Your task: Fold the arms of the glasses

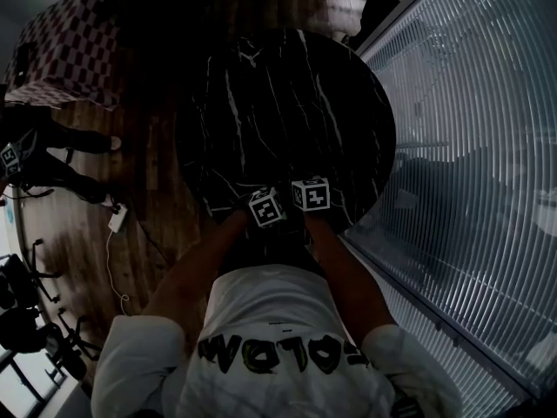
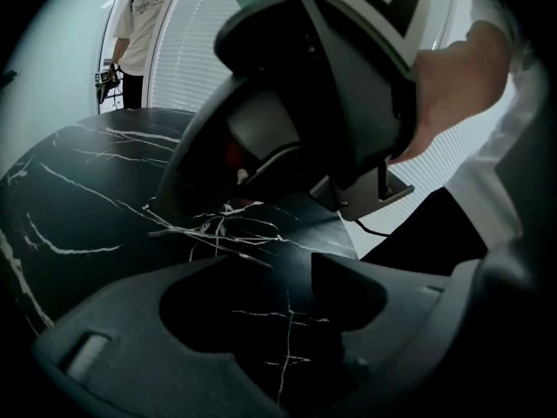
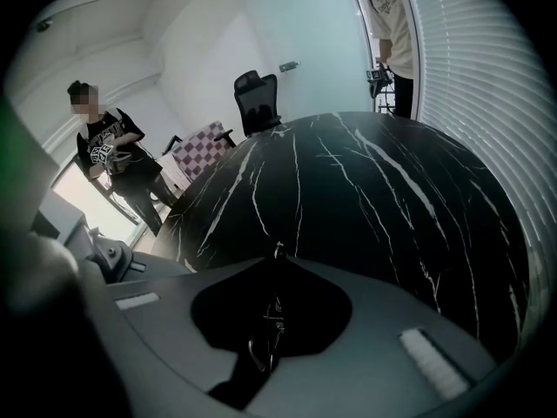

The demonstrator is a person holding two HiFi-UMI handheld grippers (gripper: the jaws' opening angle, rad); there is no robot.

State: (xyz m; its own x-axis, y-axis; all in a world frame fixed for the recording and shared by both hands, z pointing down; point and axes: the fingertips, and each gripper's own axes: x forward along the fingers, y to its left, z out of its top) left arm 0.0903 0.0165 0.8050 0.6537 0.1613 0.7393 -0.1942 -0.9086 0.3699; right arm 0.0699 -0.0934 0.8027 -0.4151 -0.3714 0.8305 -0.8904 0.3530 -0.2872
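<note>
**Marble bench, glasses pinched, fold unconfirmed**

Black-marble bench carries the work at its near edge. The right hand-held gripper is clenched on a thin, glinting metal piece, seemingly the glasses. The left hand-held gripper stands released, with only veined stone between its jaws. Whether either arm is folded cannot be told, so the fold looks still to do. Large dark letters on the person's white shirt appear upside down and are not surely readable.

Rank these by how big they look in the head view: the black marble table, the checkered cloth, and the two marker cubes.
1. Black marble table, largest by far.
2. Checkered cloth.
3. Left marker cube and right marker cube: alike, so no ranking between them.
</note>
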